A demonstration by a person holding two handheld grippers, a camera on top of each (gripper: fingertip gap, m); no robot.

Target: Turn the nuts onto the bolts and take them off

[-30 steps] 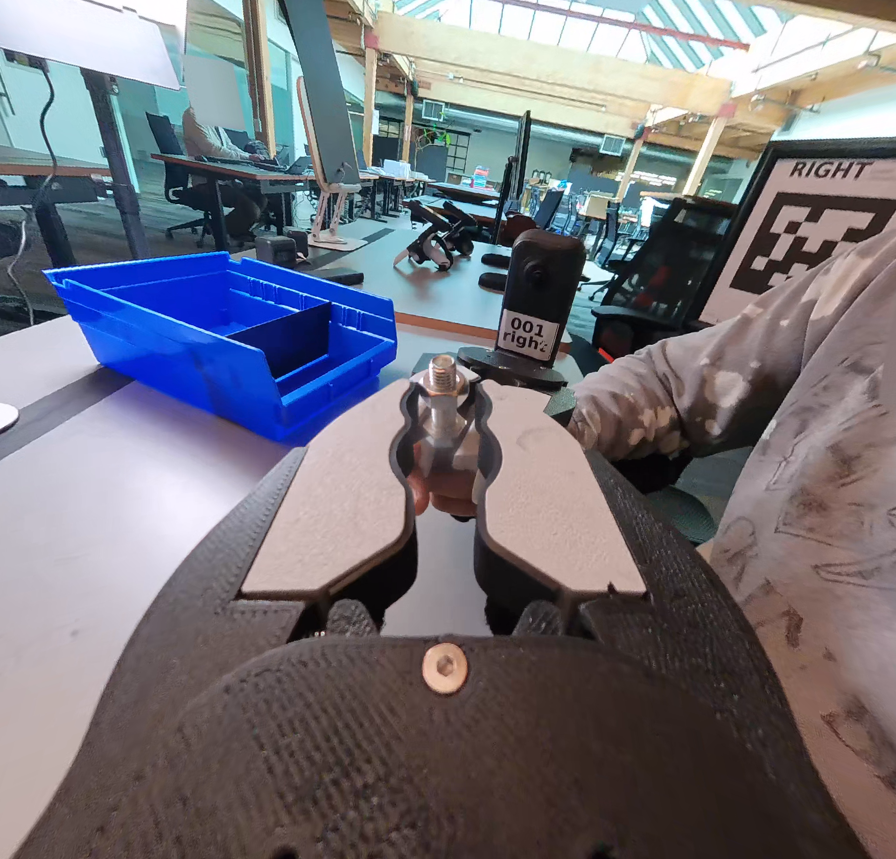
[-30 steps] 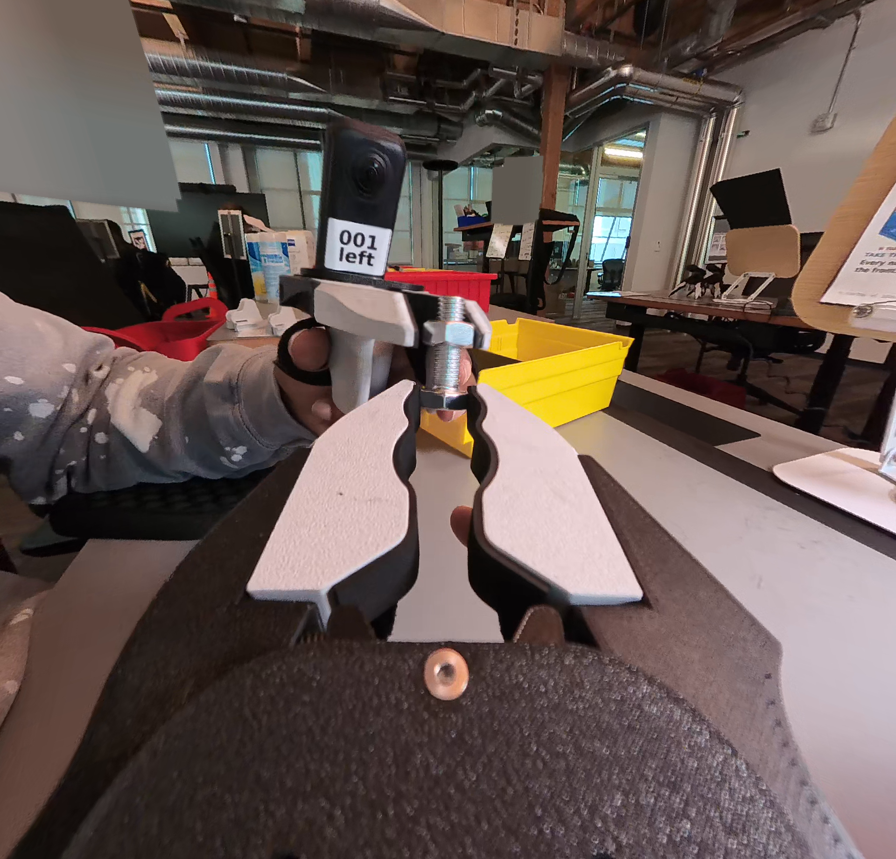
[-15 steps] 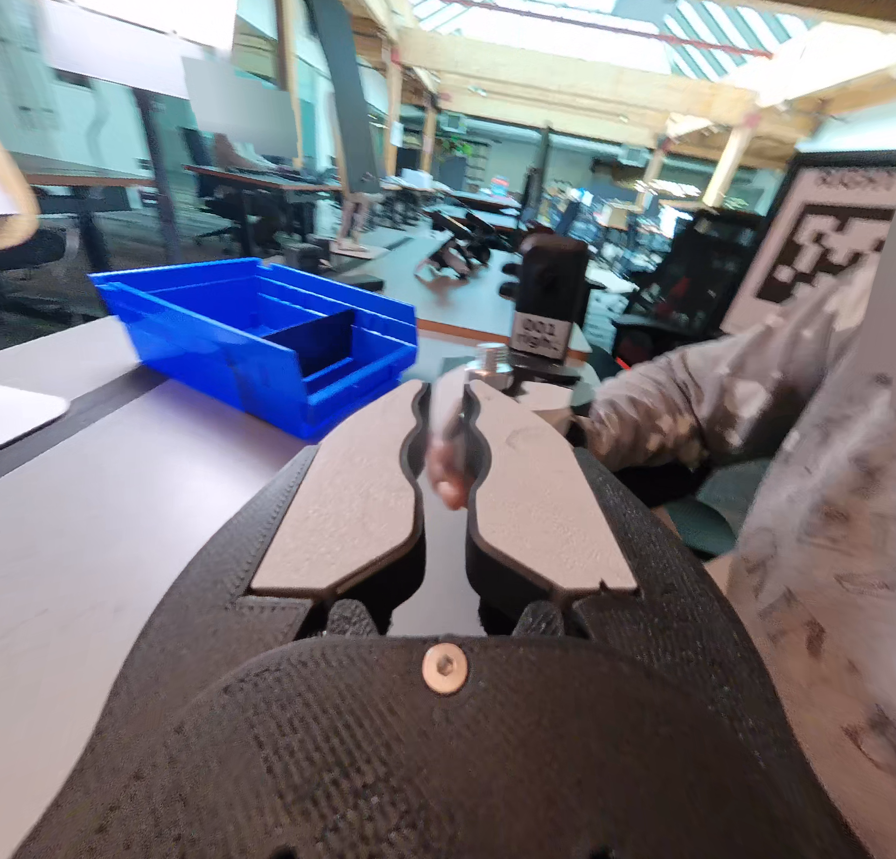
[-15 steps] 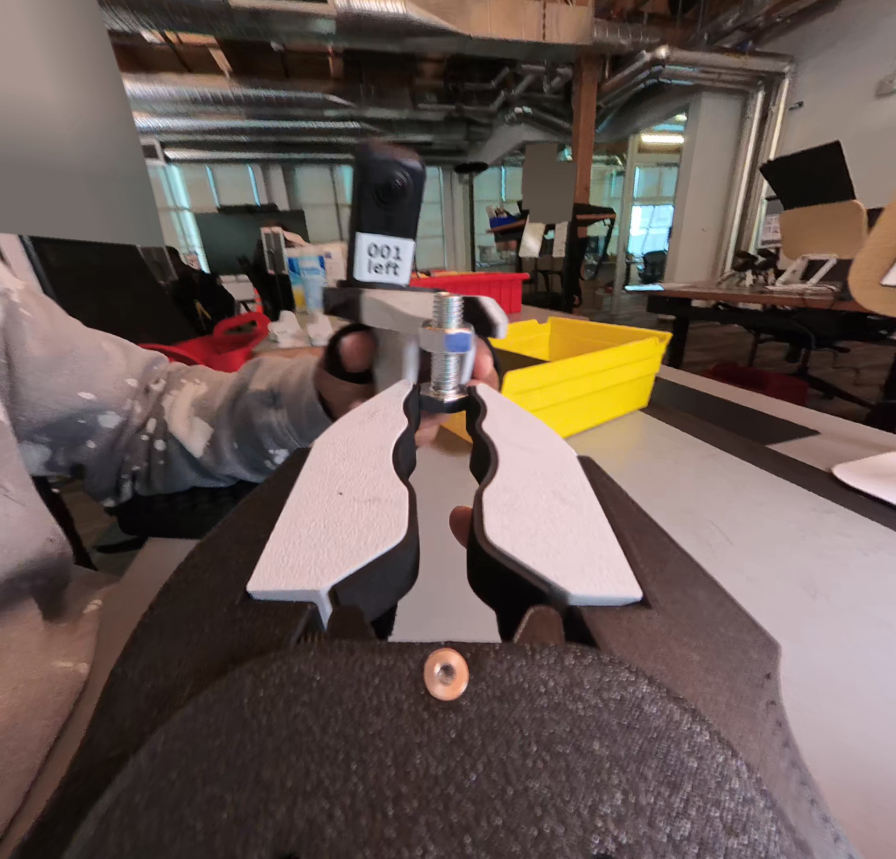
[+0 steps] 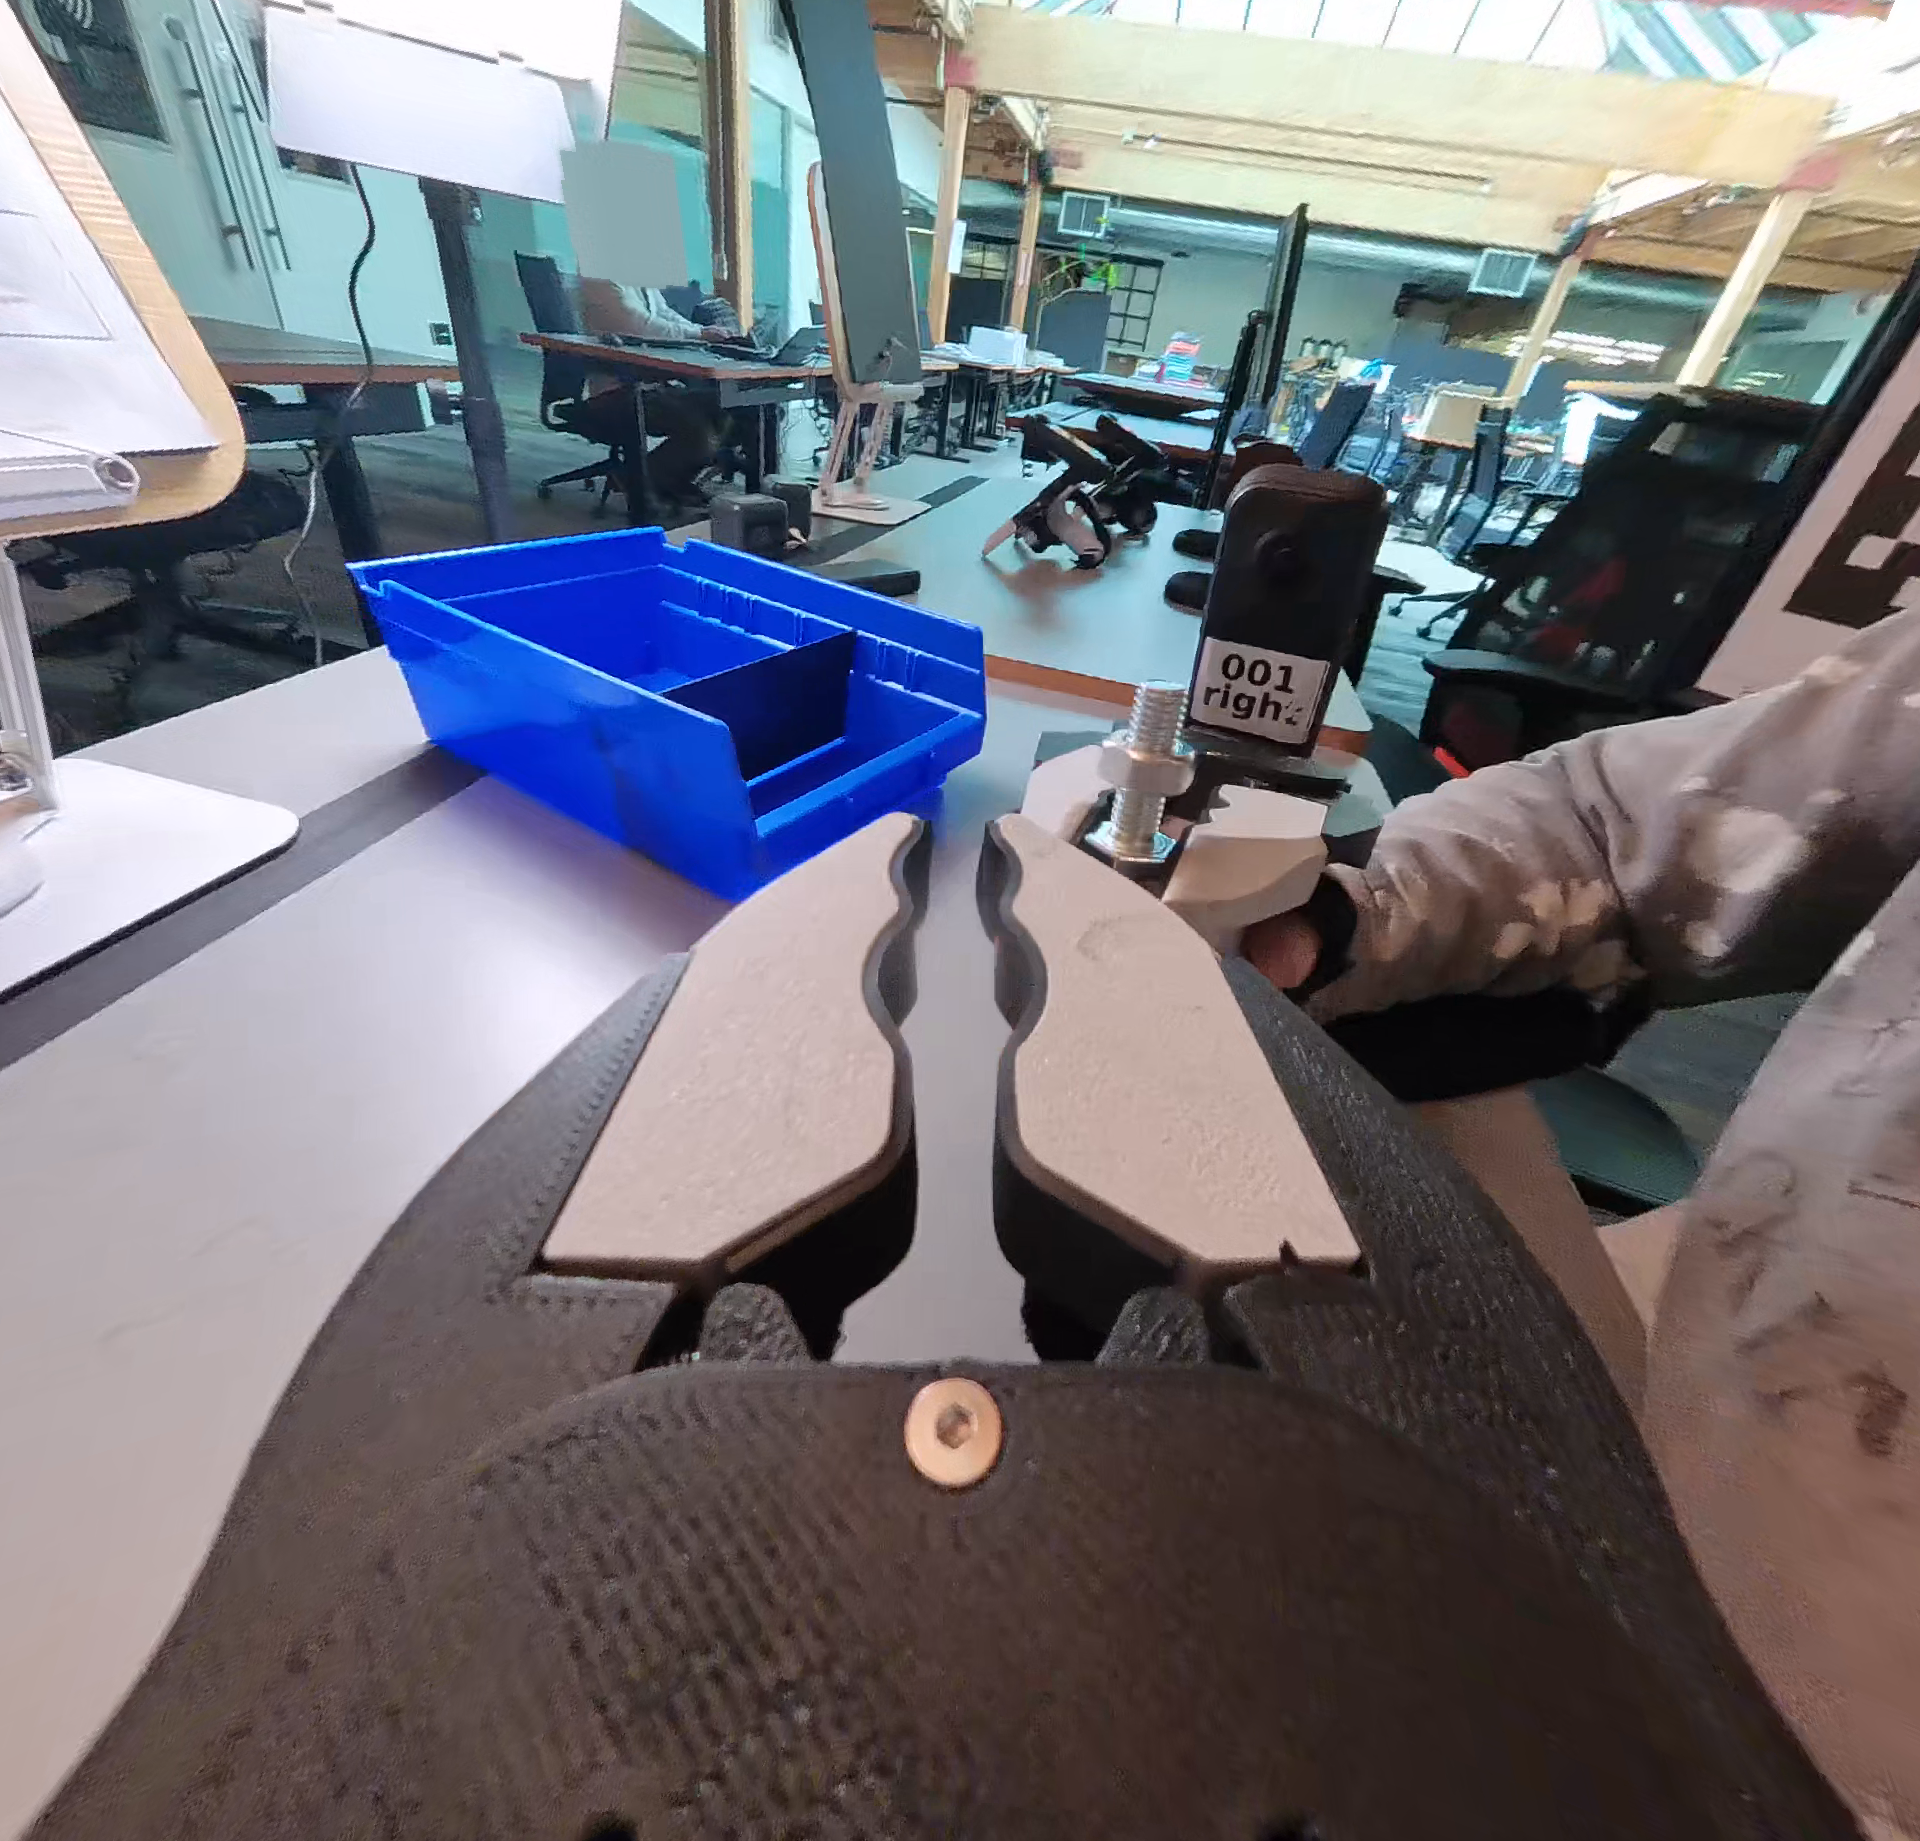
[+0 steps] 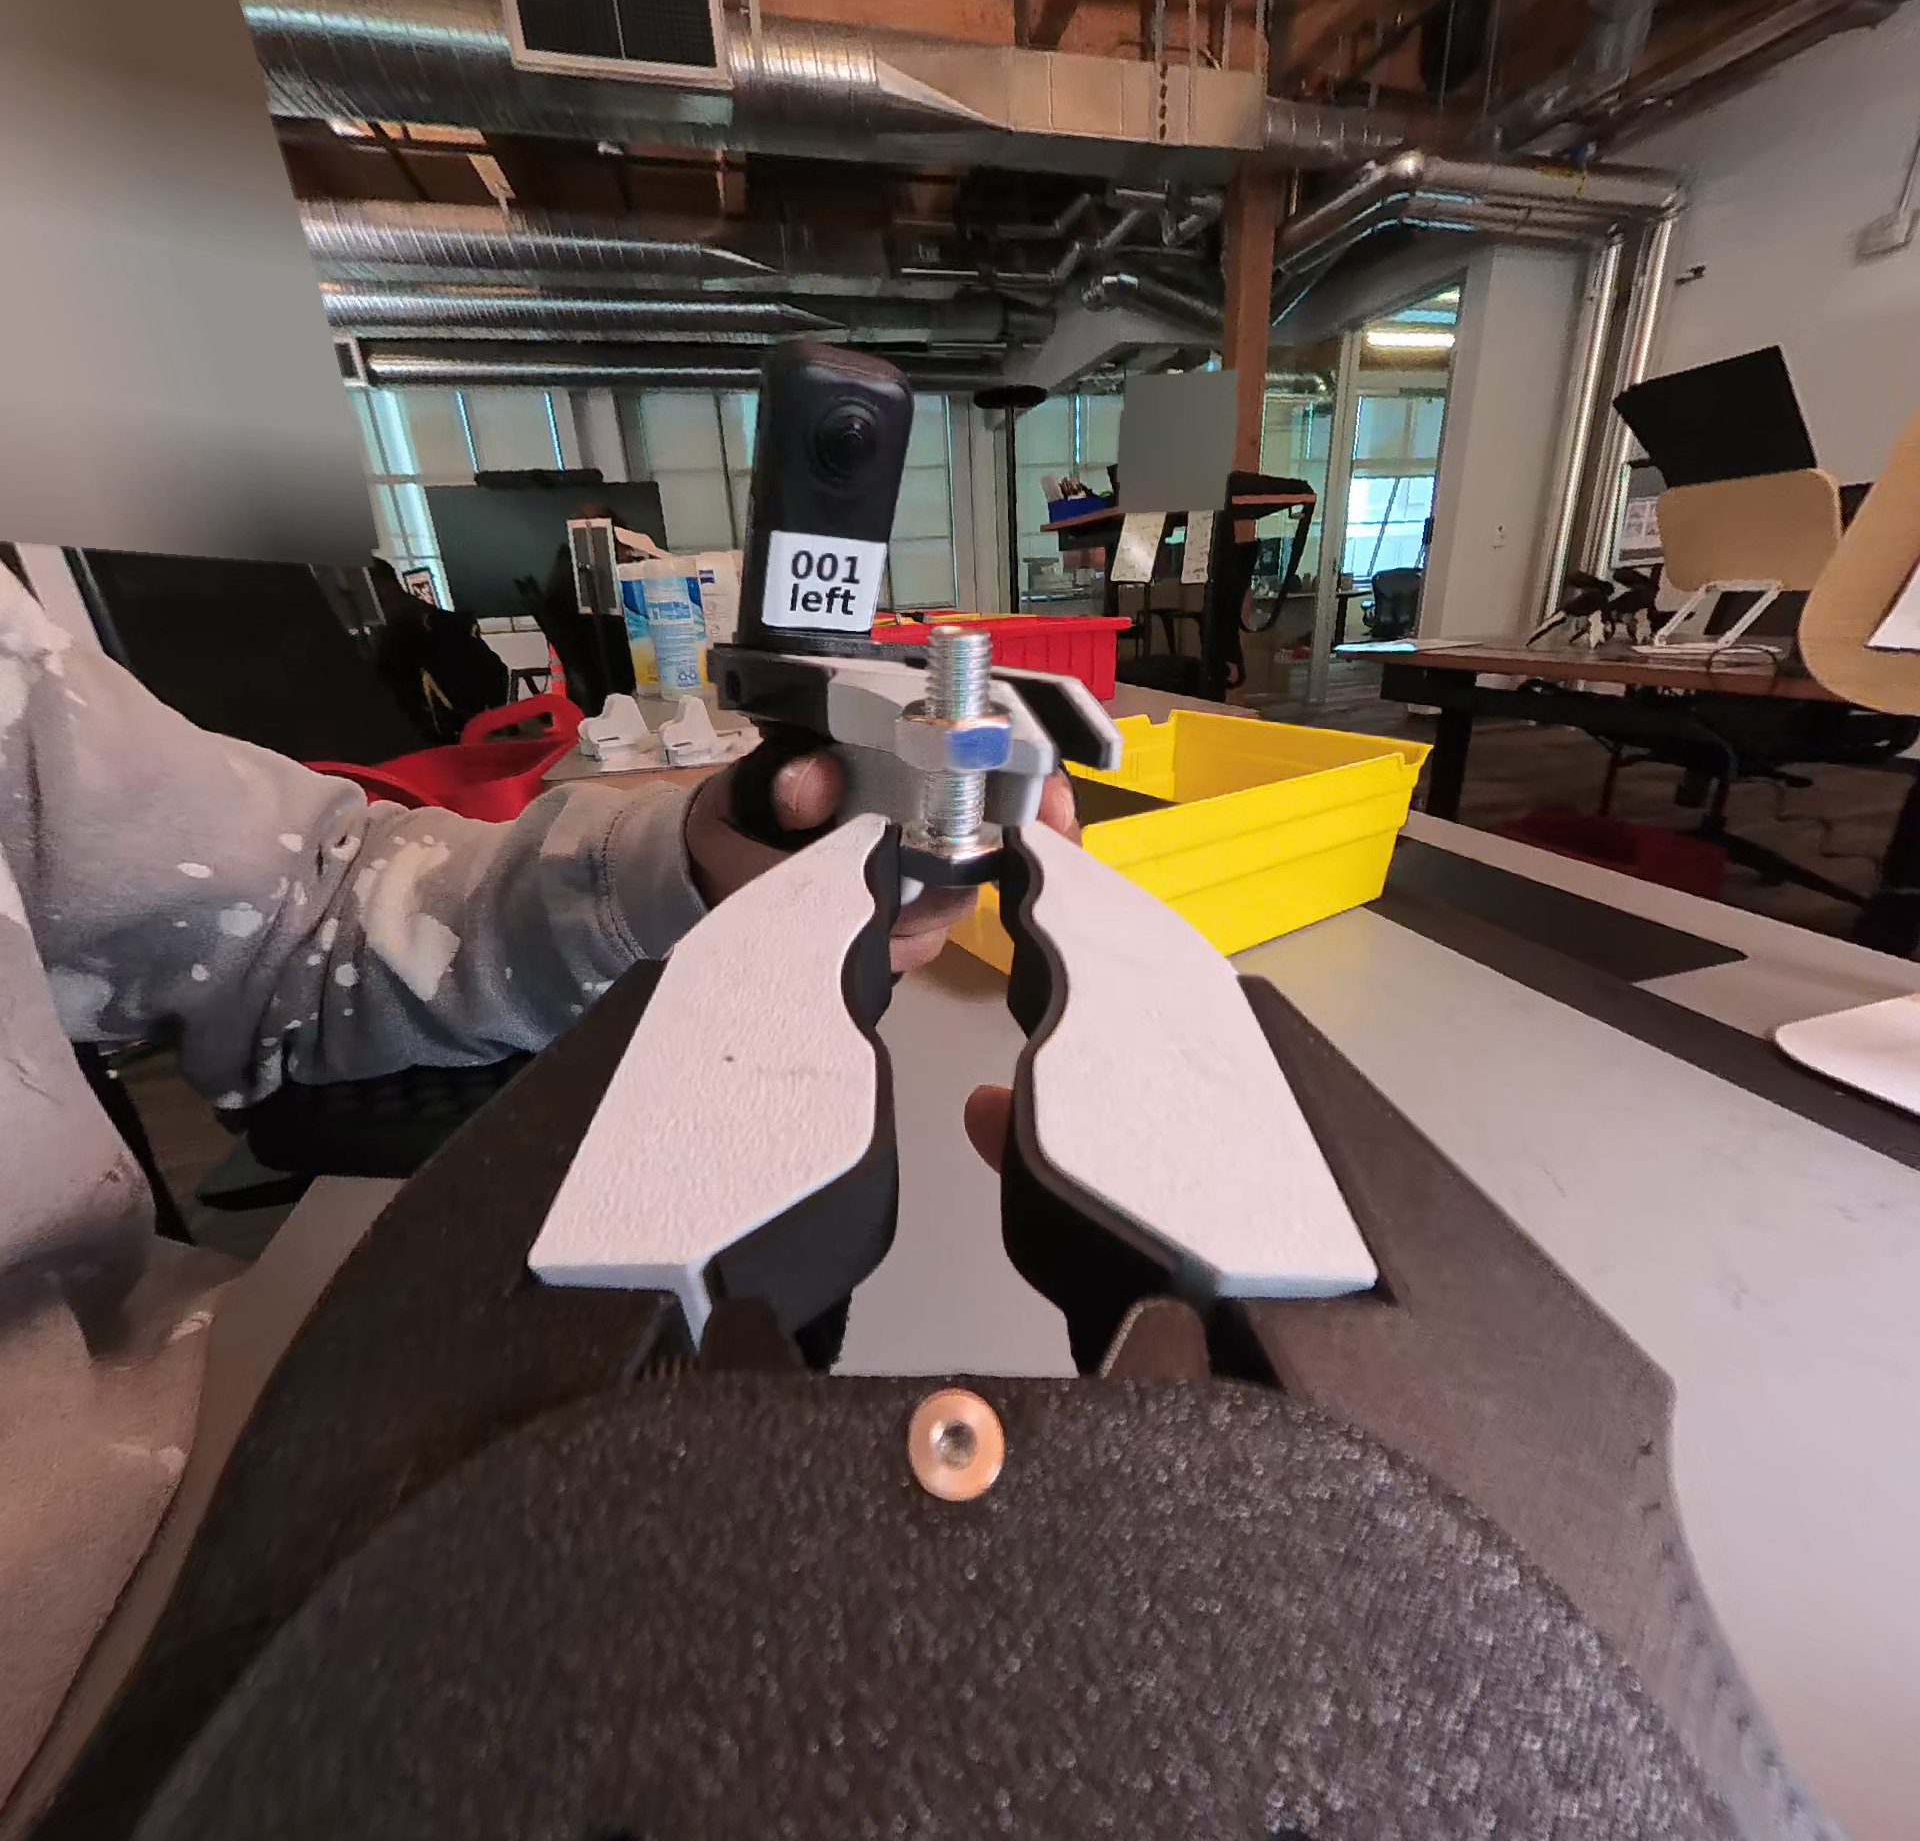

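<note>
A silver bolt (image 6: 957, 671) stands upright with a hex nut (image 6: 956, 747) about halfway up its thread. My right gripper (image 6: 949, 851) is shut on the bolt's head at its fingertips. In the left wrist view the bolt (image 5: 1138, 809) and nut (image 5: 1146, 757) stand just right of my left gripper (image 5: 951, 837). The left gripper's fingers are nearly together with only a narrow slit between them, and they hold nothing. In the right wrist view the left gripper (image 6: 1039, 752) sits close behind the nut. The right gripper (image 5: 1127, 851) shows beyond my left fingertips.
A blue divided bin (image 5: 623, 711) stands on the grey table to the left. A yellow bin (image 6: 1247, 815) sits behind the bolt, with a red bin (image 6: 1039, 638) farther back. A white stand base (image 5: 125, 835) lies at the far left. The person's sleeve (image 5: 1610, 856) reaches in from the right. My left and right fingertips are right by each other.
My left gripper has let go of the nut, moved off to the left of the bolt and closed further. The right gripper still holds the bolt head.
</note>
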